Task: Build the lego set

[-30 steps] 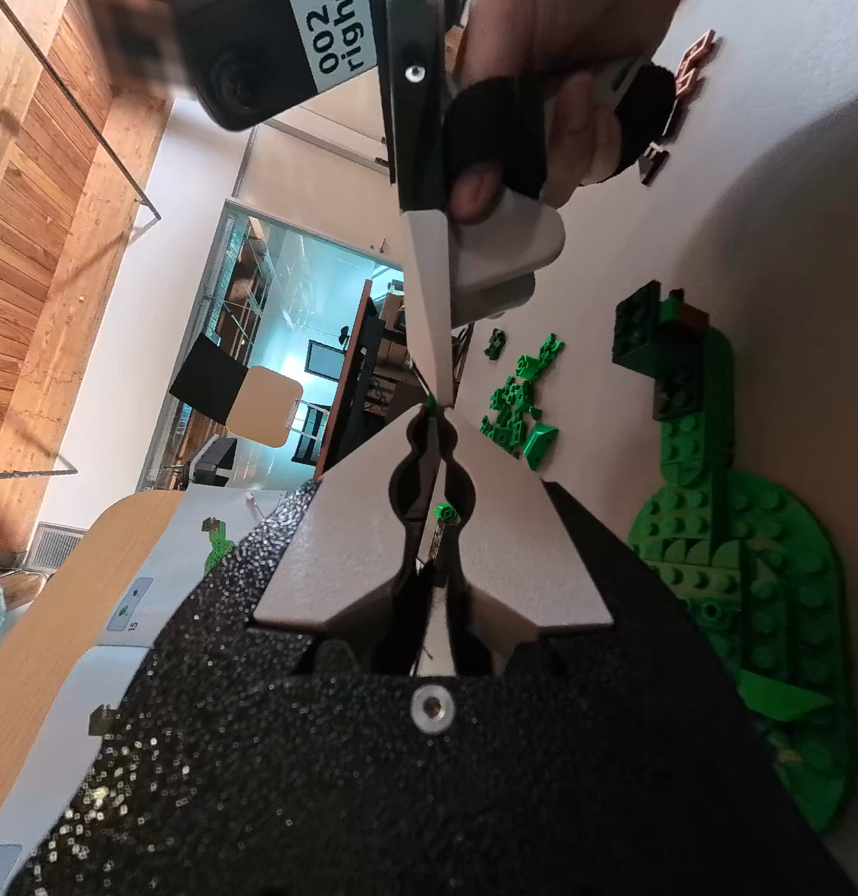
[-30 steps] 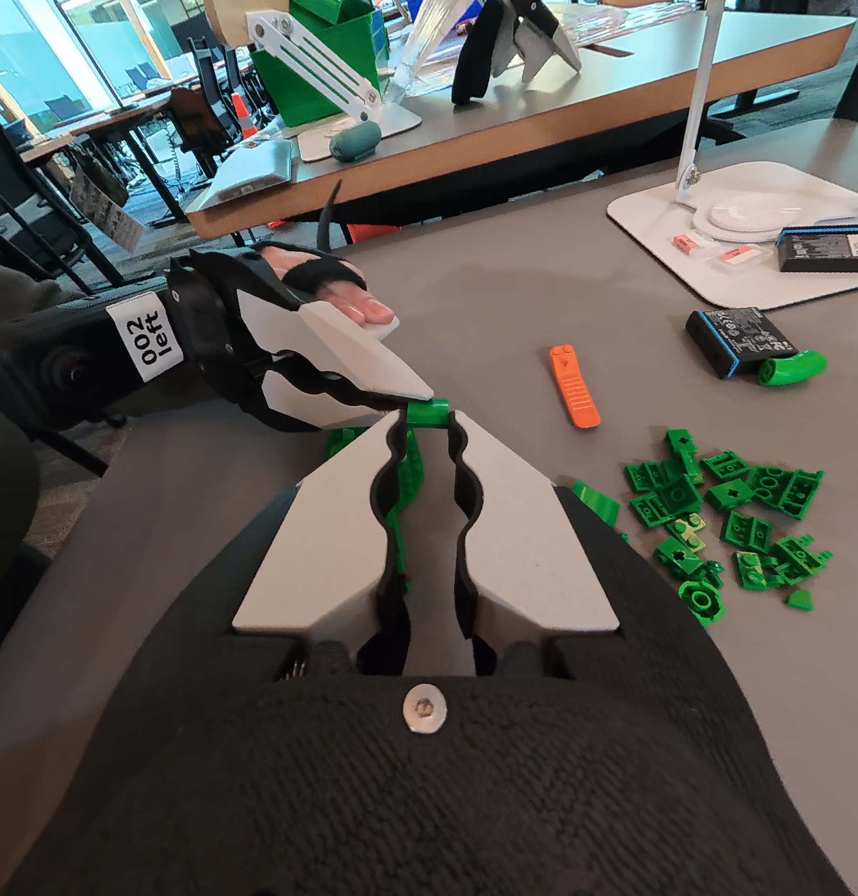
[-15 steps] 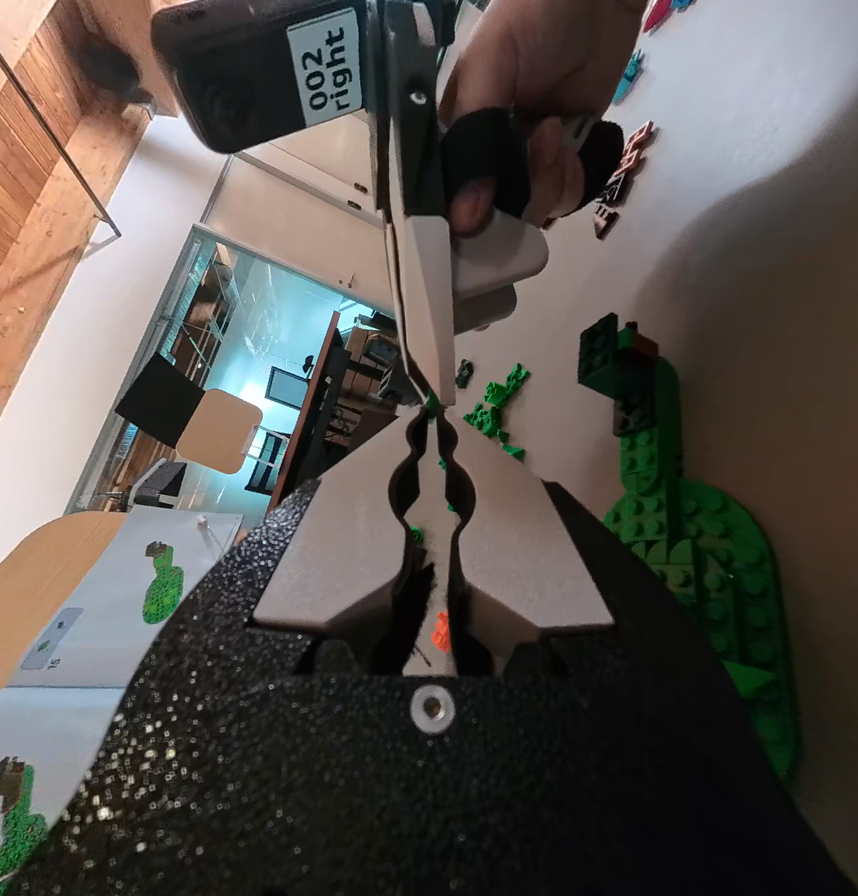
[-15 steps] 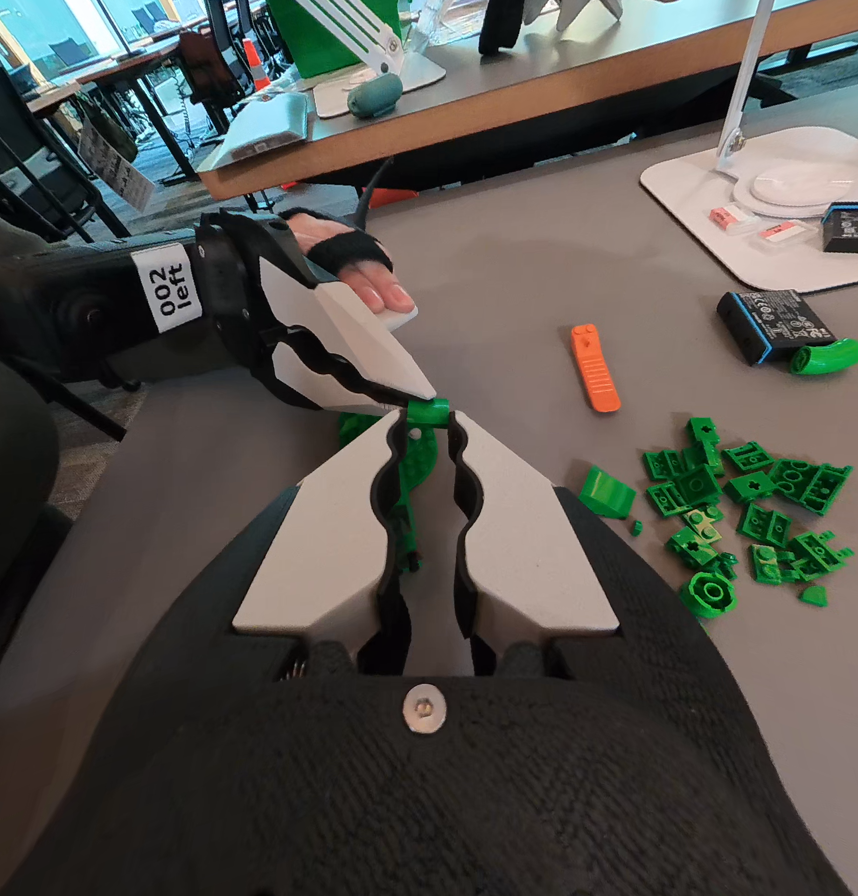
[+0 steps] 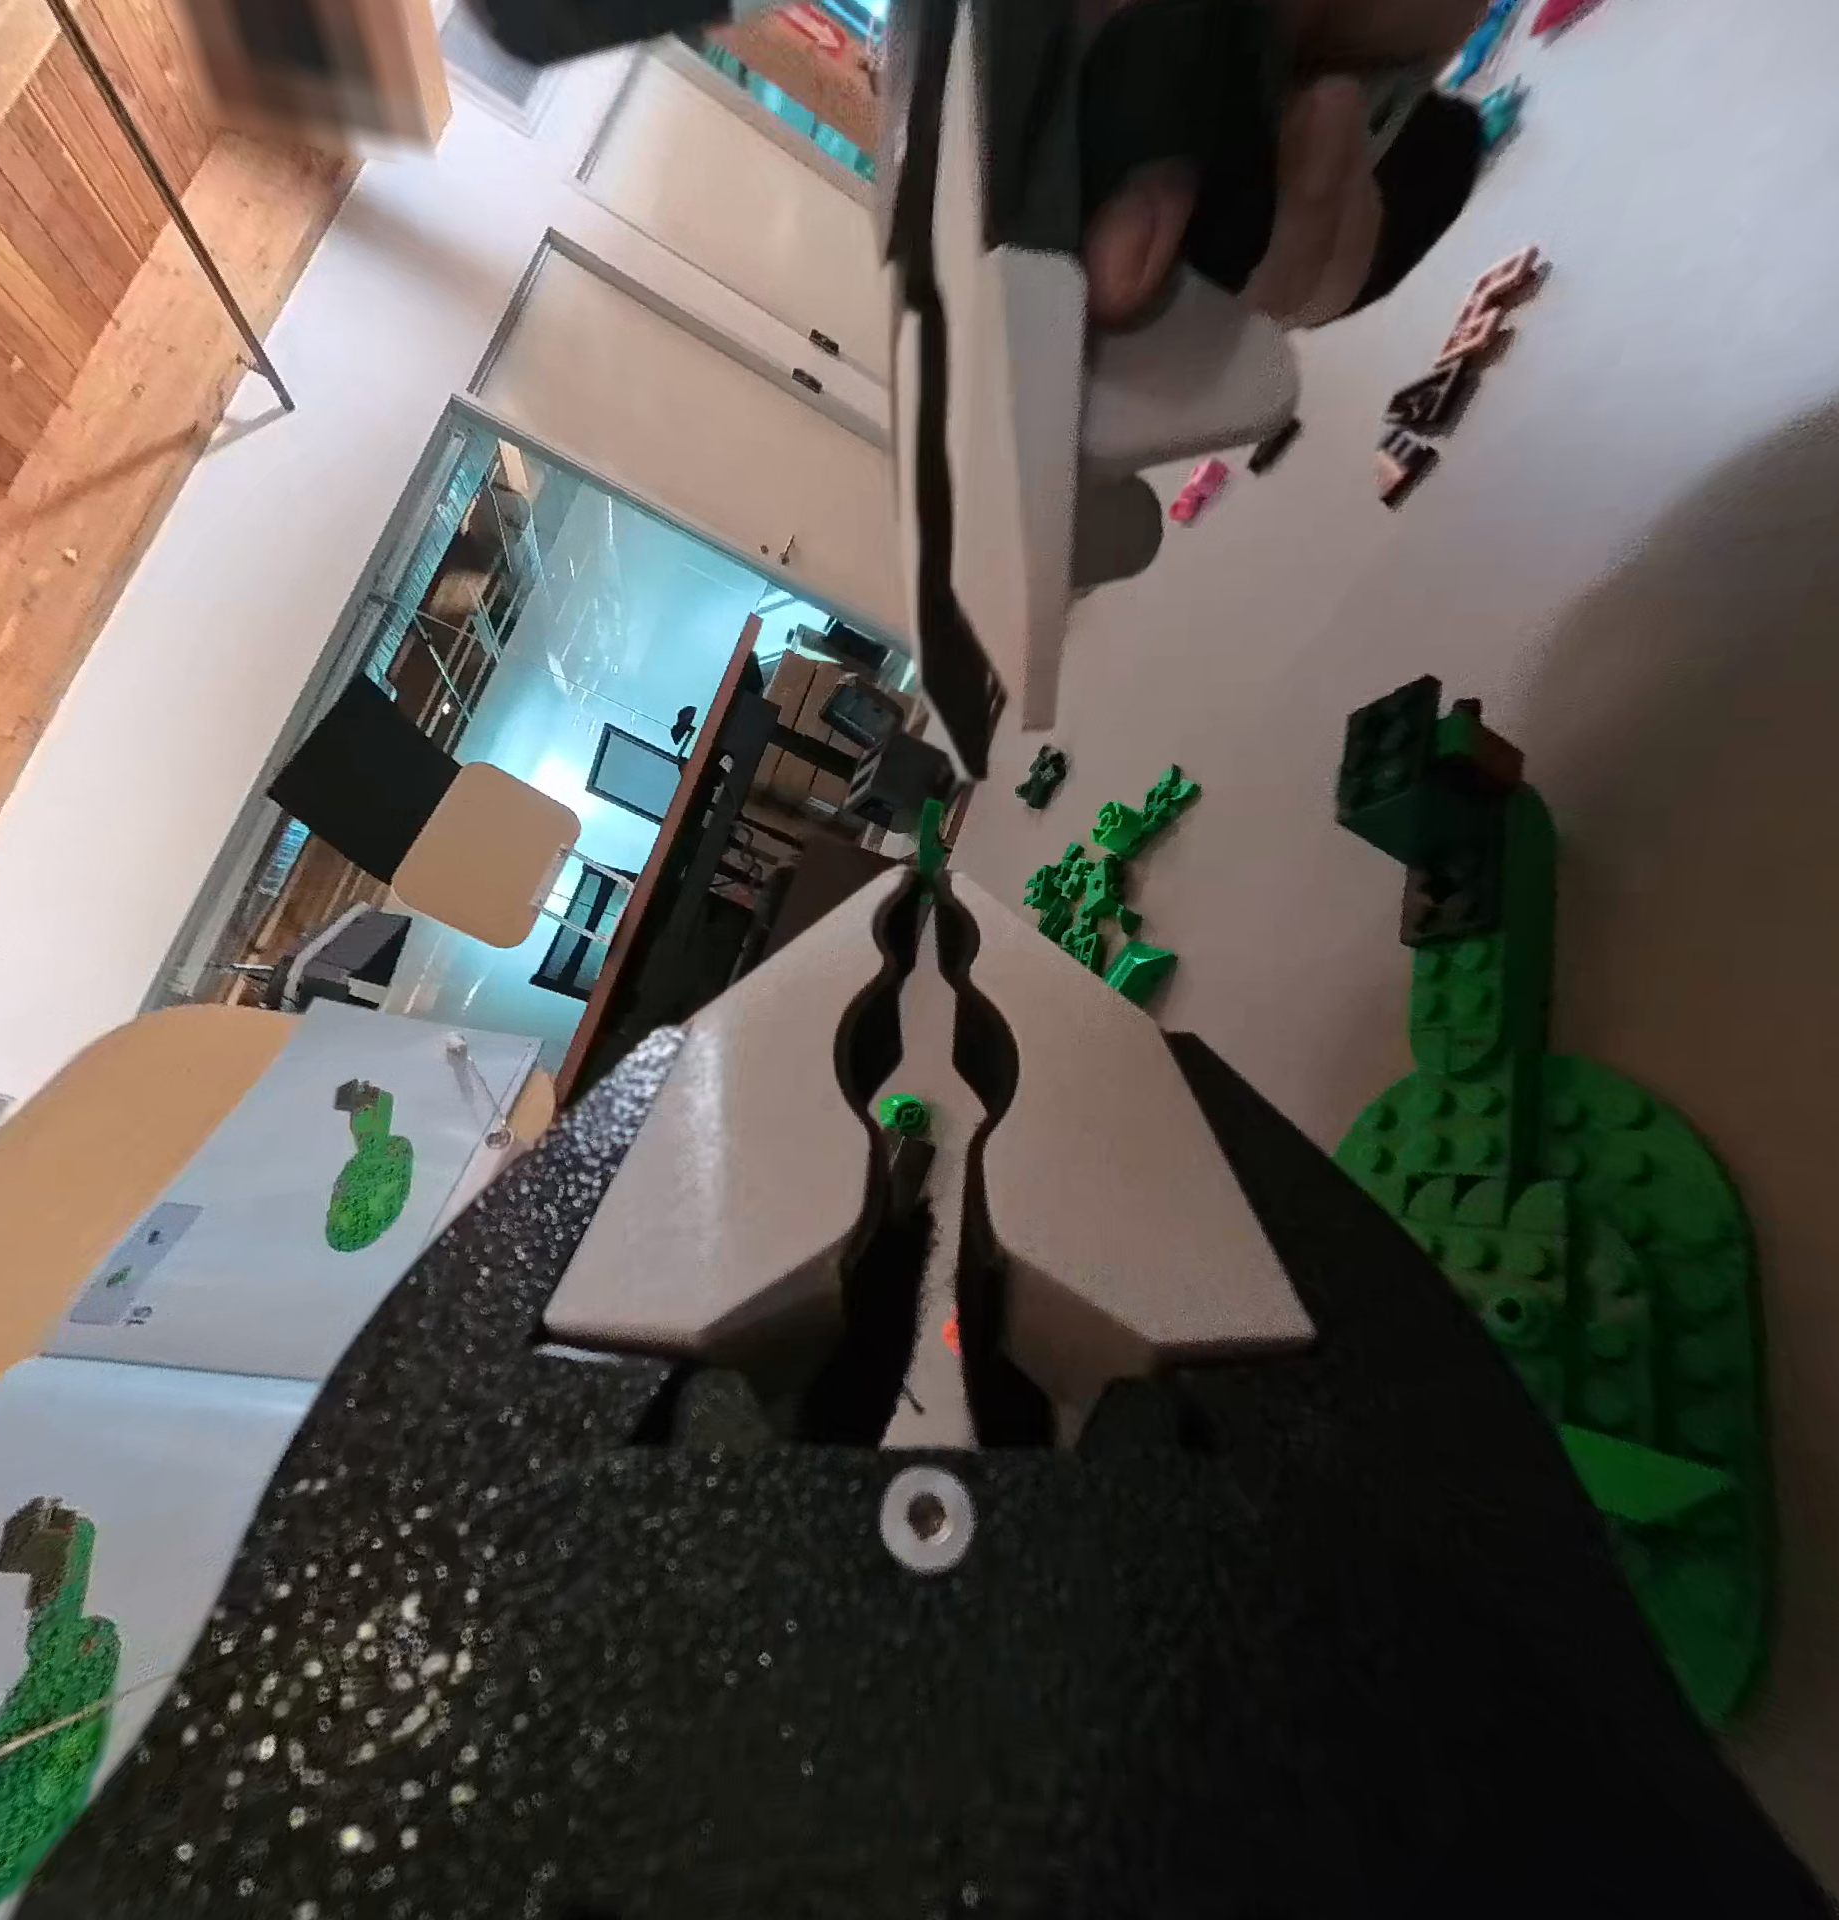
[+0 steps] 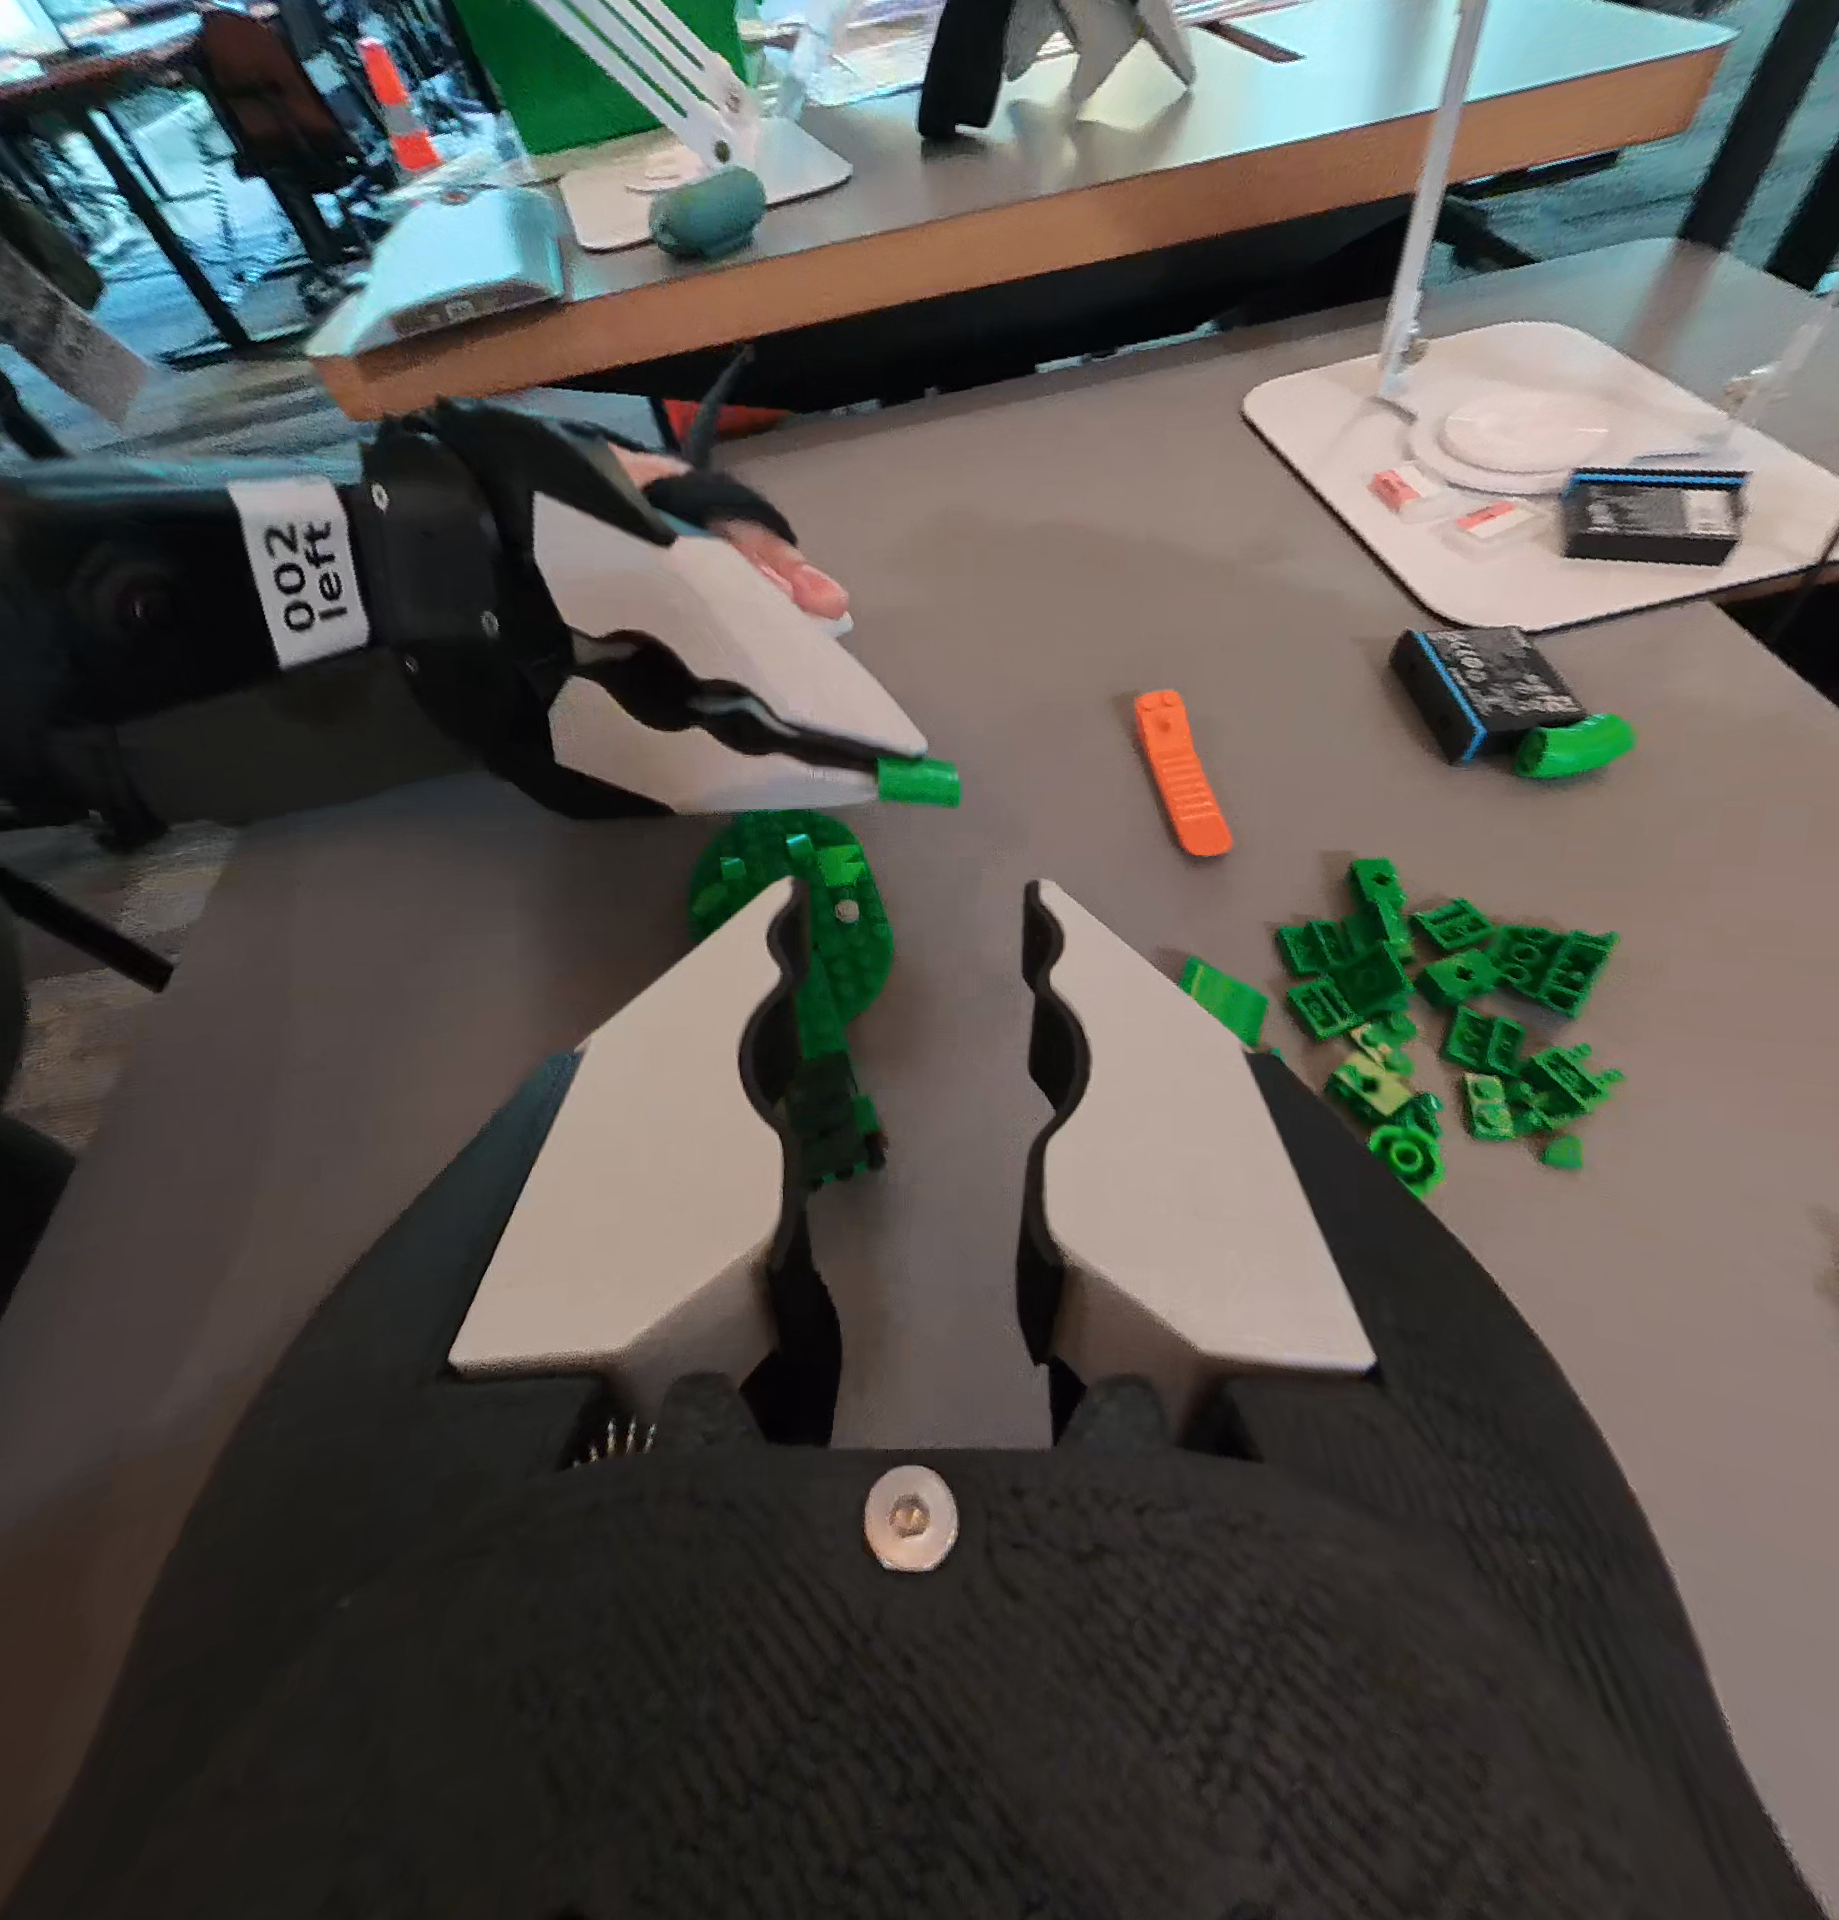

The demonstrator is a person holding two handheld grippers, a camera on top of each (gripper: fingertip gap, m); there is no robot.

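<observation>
My left gripper (image 6: 873, 774) has its fingers clamped on one small green piece (image 6: 920, 781), smooth and seemingly cylindrical. My right gripper (image 6: 910, 904) holds nothing, its scalloped fingers wide apart above the studded green build (image 6: 842, 935), flat on the matte grey desk (image 6: 1050, 582). One ridged orange separator (image 6: 1180, 774) lies beyond, beside bare desk; loose green bricks (image 6: 1434, 997) are heaped rightward.

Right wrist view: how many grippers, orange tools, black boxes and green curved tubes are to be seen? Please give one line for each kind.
Grippers: 2, left gripper shut on a green piece, right gripper open
Orange tool: 1
Black boxes: 2
Green curved tube: 1
Total: 6
</observation>
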